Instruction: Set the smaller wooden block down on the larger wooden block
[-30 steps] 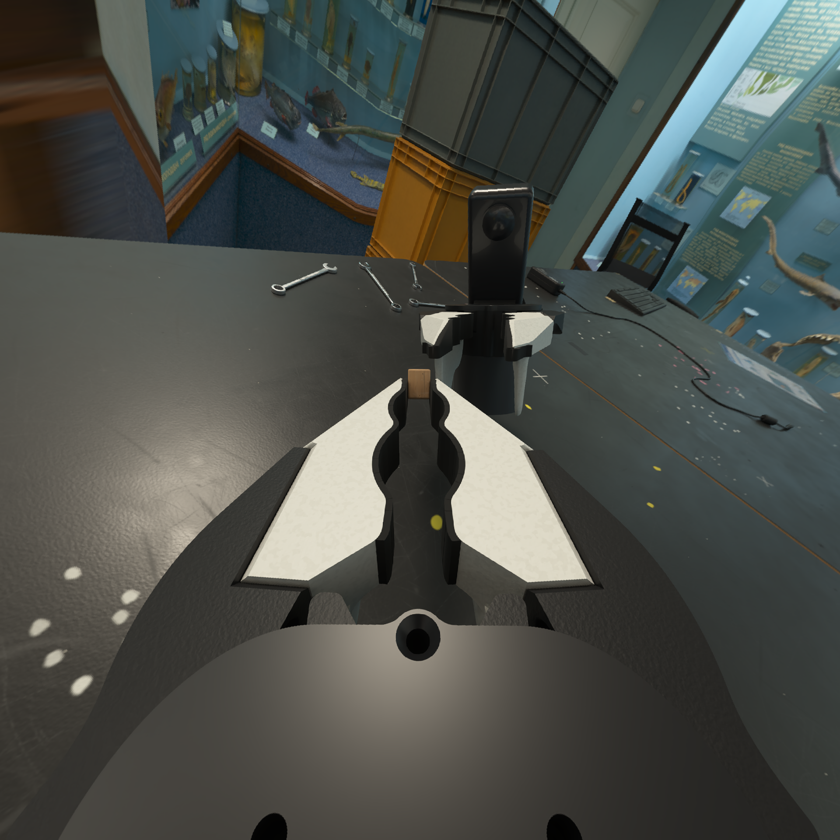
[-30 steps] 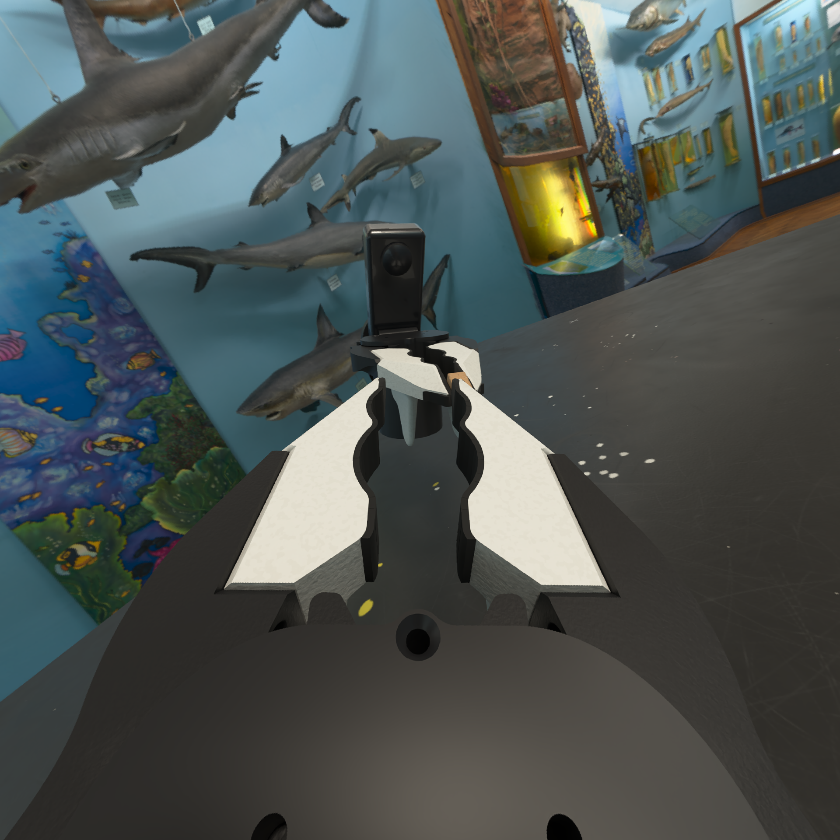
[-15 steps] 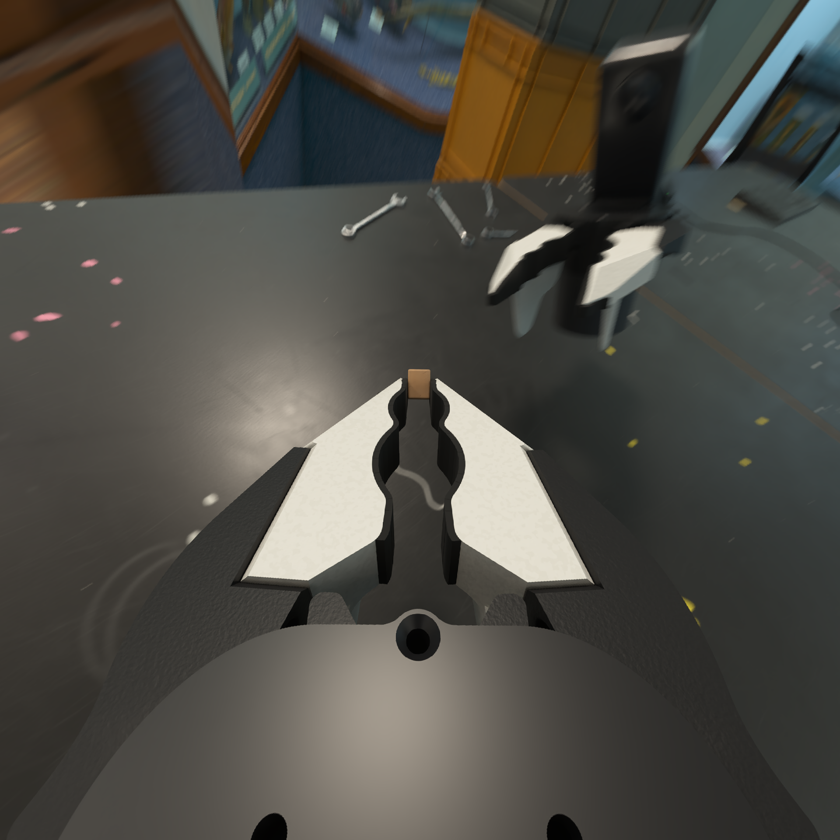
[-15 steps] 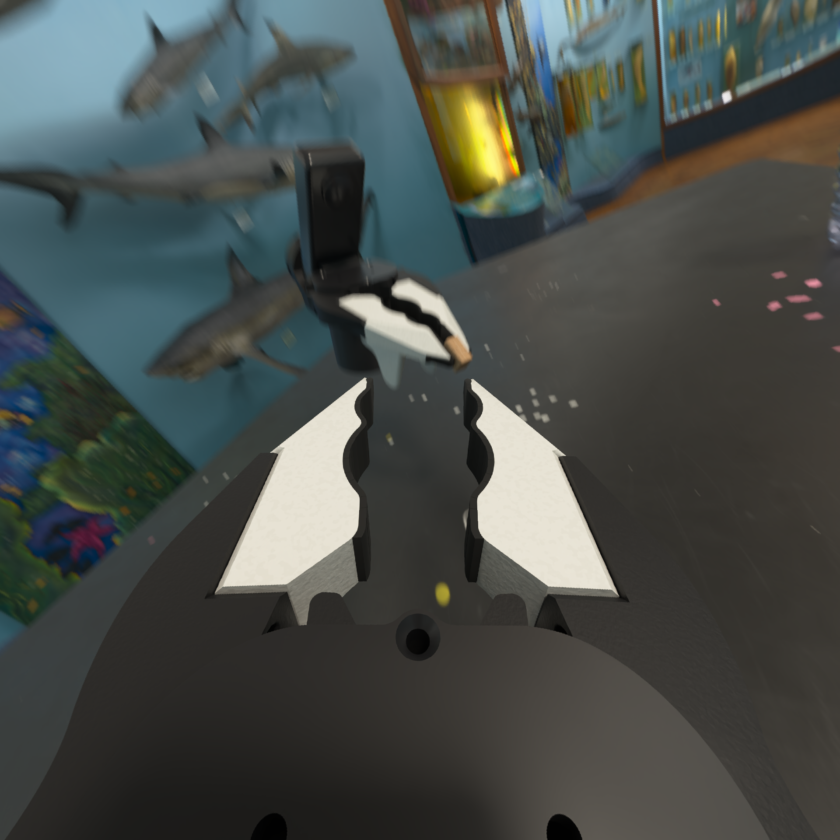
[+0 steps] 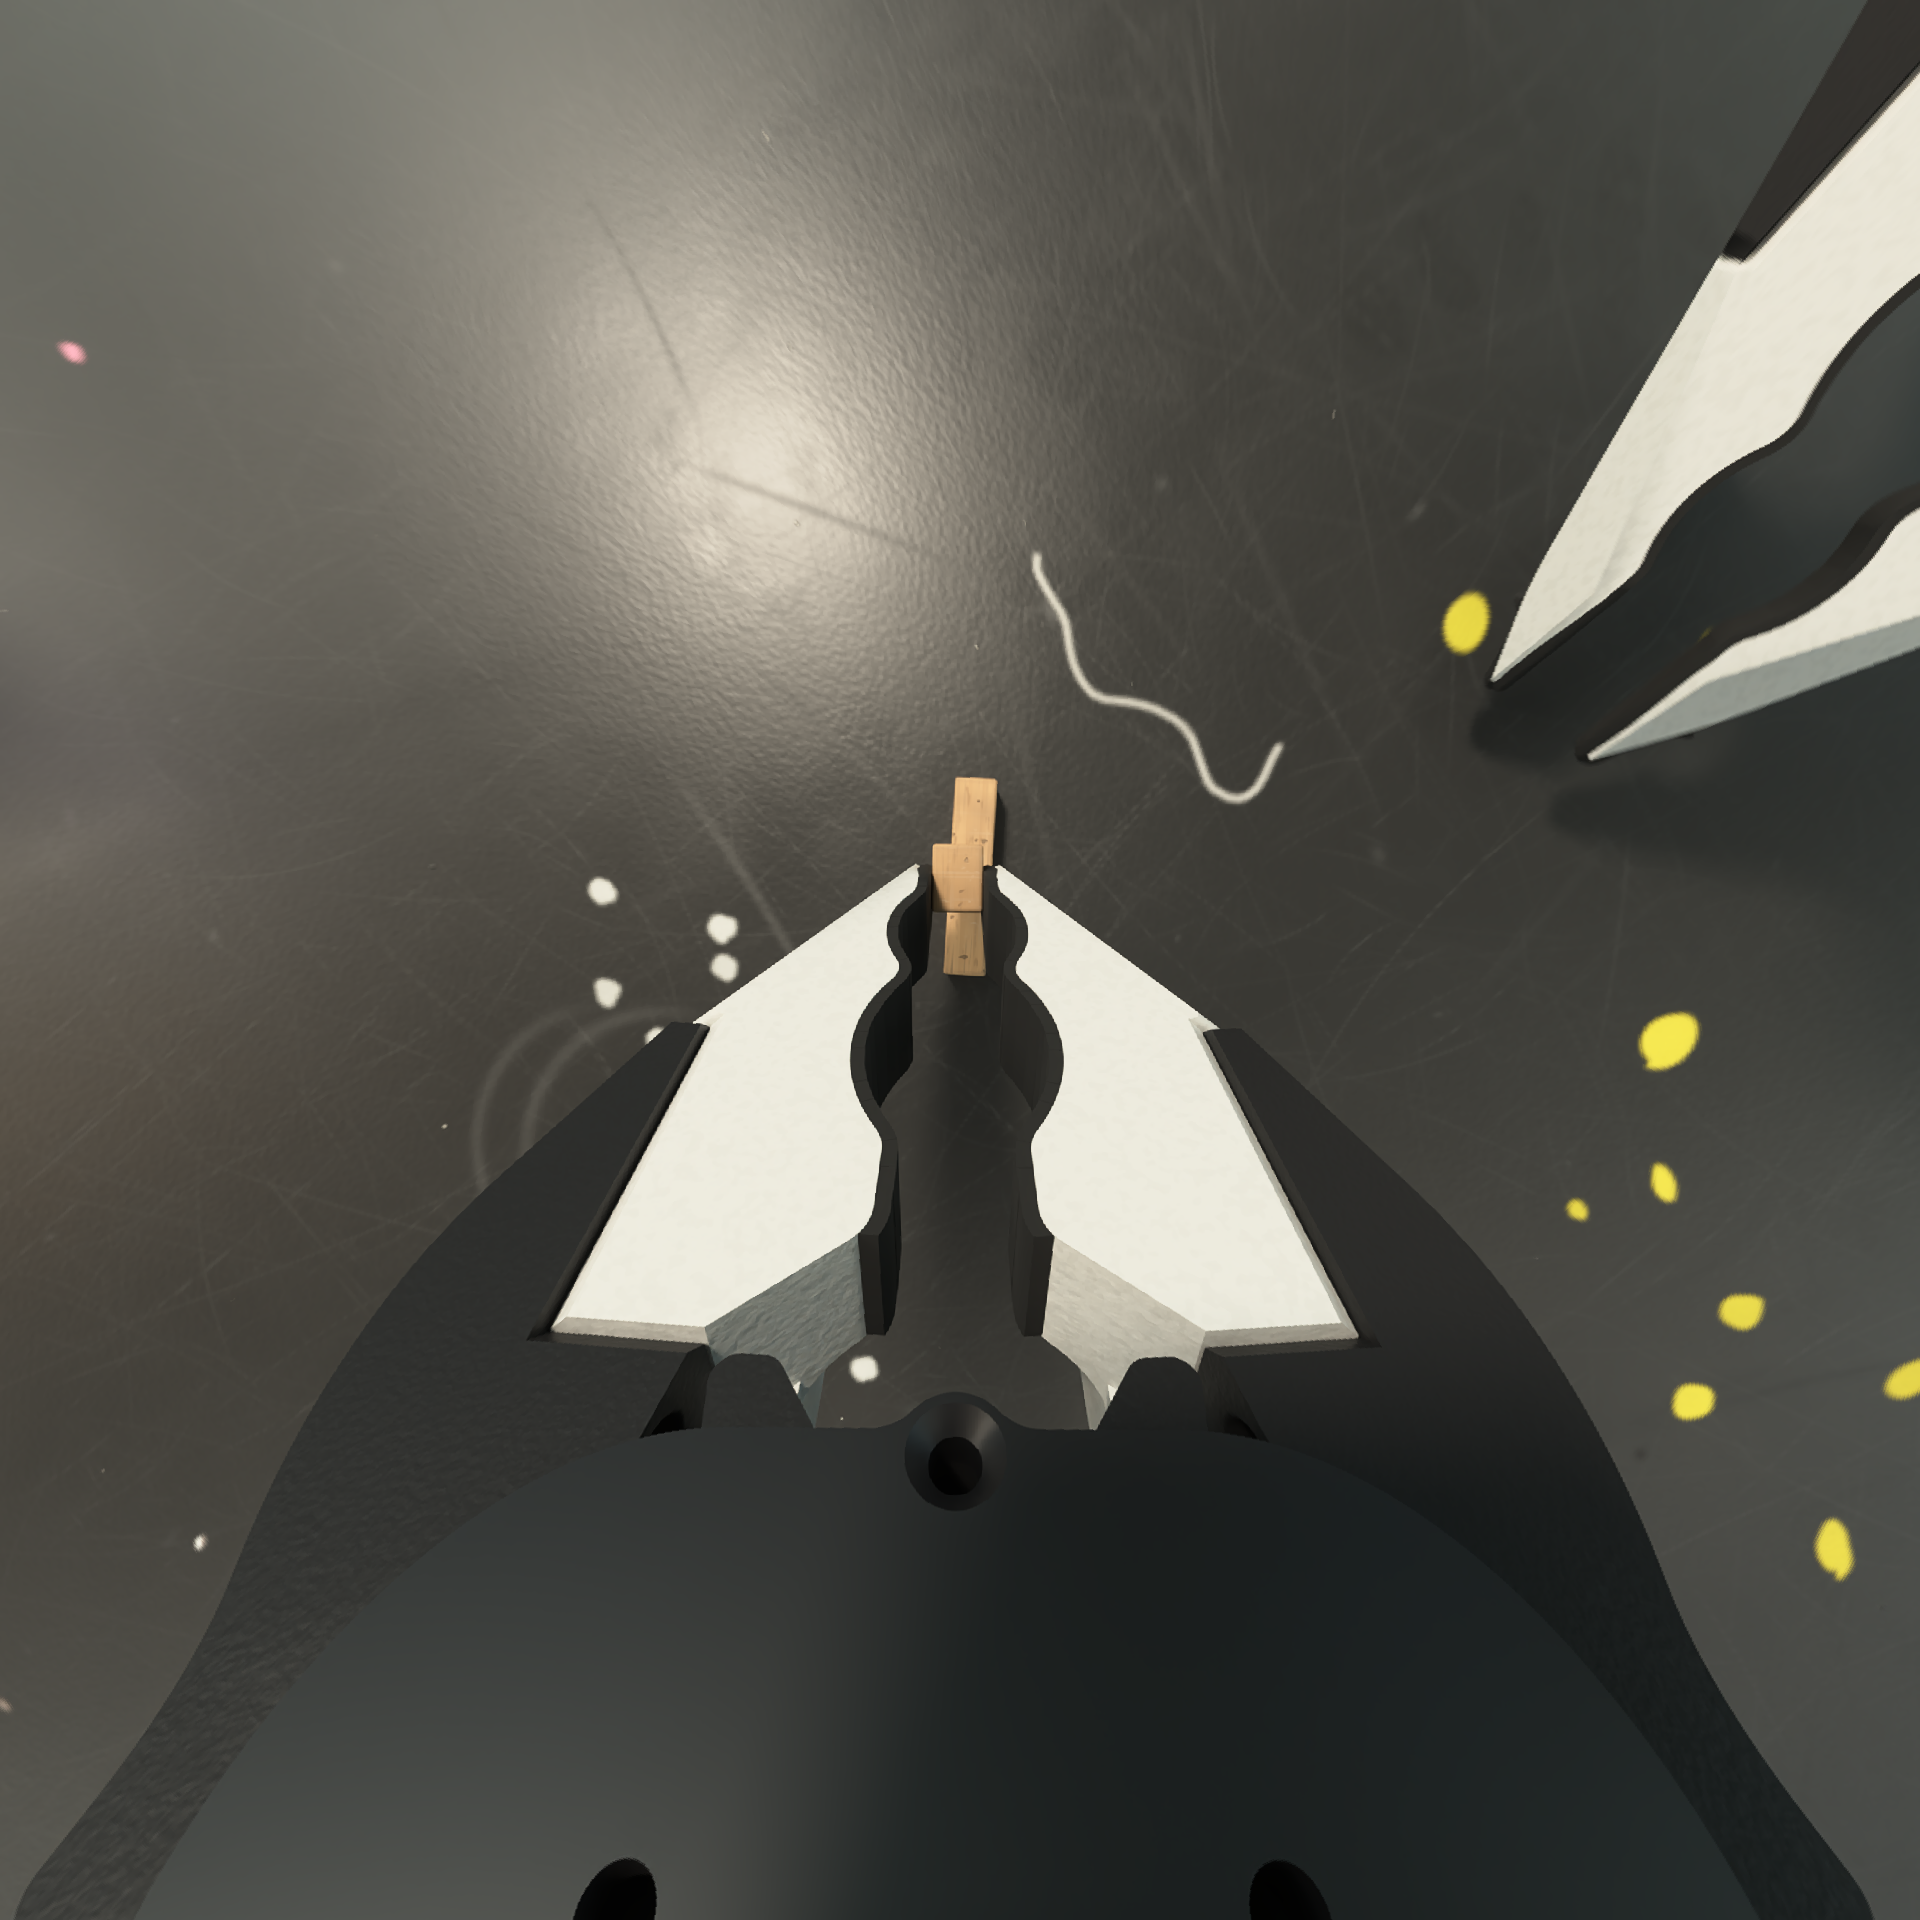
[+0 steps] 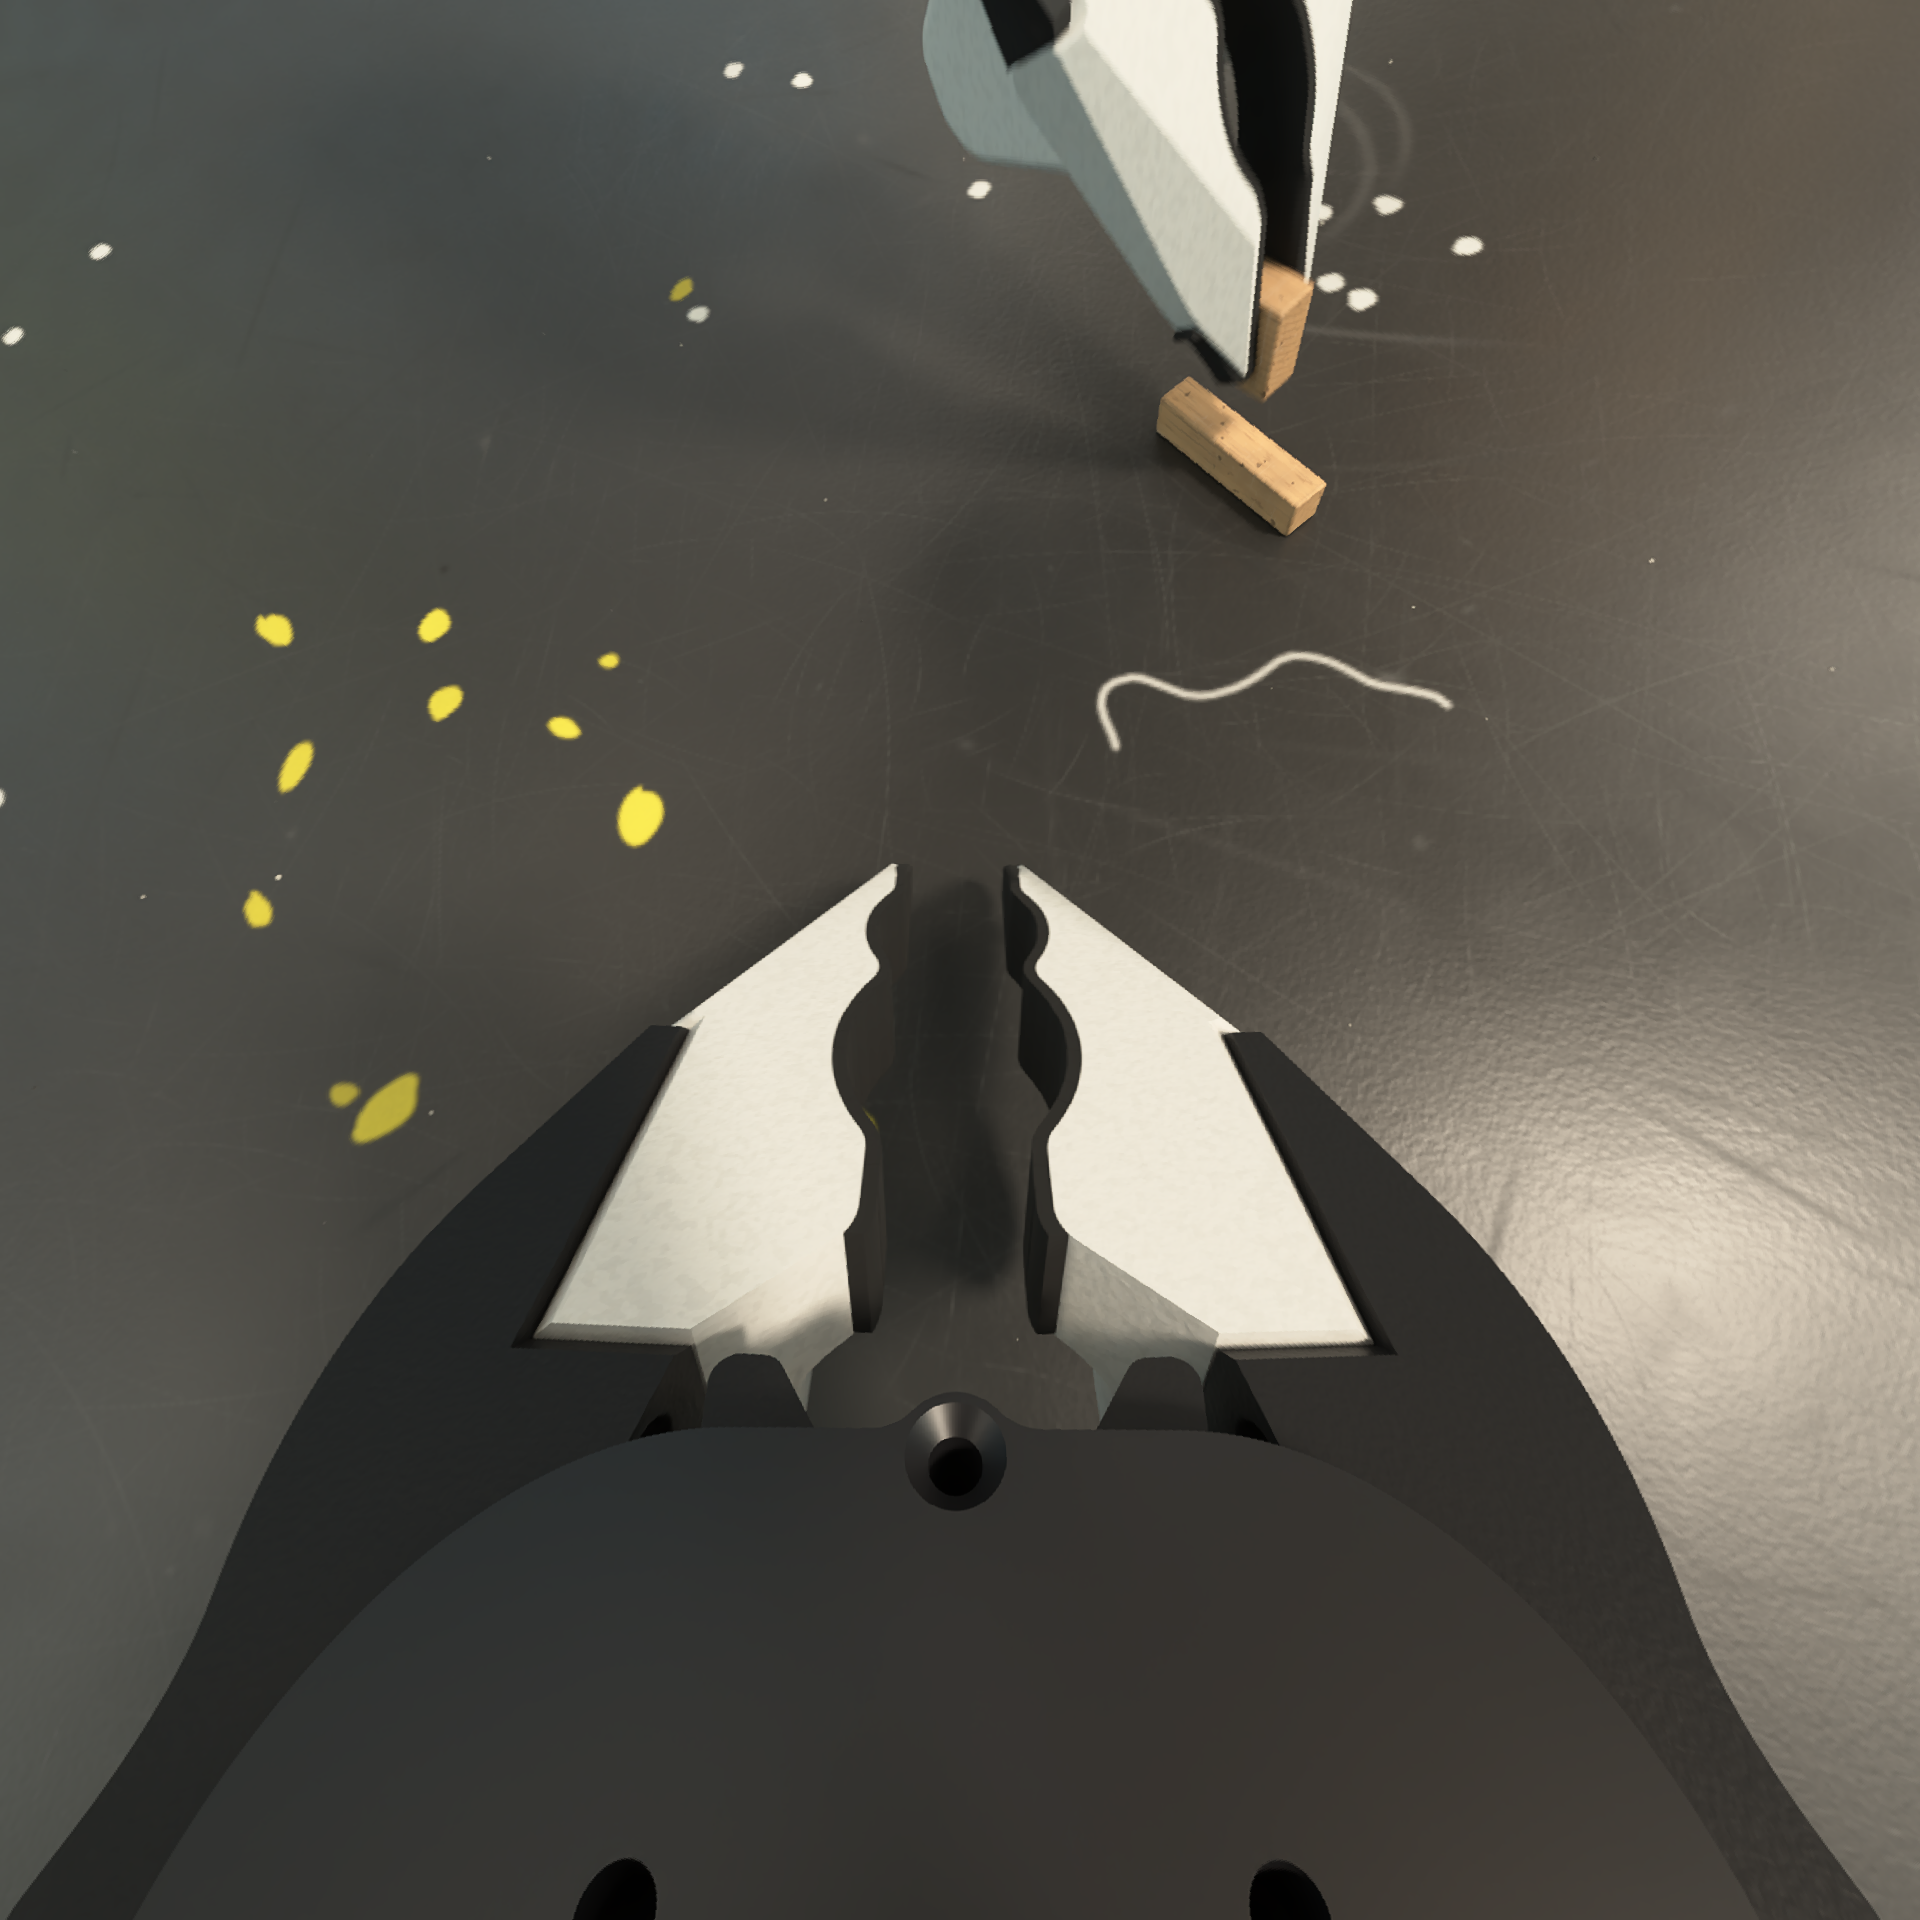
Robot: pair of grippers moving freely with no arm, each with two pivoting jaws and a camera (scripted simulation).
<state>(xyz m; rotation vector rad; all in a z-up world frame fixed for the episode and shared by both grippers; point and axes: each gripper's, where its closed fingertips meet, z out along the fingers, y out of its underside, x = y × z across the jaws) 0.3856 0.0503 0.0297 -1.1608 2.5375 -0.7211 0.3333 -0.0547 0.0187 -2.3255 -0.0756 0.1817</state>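
My left gripper [image 5: 961, 878] points down at the dark table and is shut on the smaller wooden block [image 5: 958, 883]. The larger wooden block [image 5: 977, 821] lies flat on the table right under it, showing past the fingertips and between the fingers. In the right wrist view the left gripper [image 6: 1262, 353] holds the smaller block [image 6: 1283, 332] upright just above one end of the larger block [image 6: 1242, 455]; whether they touch I cannot tell. My right gripper [image 6: 956, 878] is open and empty, low over the table, off to the side; it also shows in the left wrist view [image 5: 1543, 717].
A white squiggle of string [image 6: 1268, 681] lies on the table between the right gripper and the blocks, also in the left wrist view [image 5: 1143, 707]. Yellow specks [image 6: 639, 816] and white specks [image 5: 603, 891] dot the dark scratched table [image 5: 520, 520].
Both grippers have tipped down toward the table. The left gripper has carried the smaller block down over the larger block. The right gripper has drawn apart from the left, and its jaws stand narrower.
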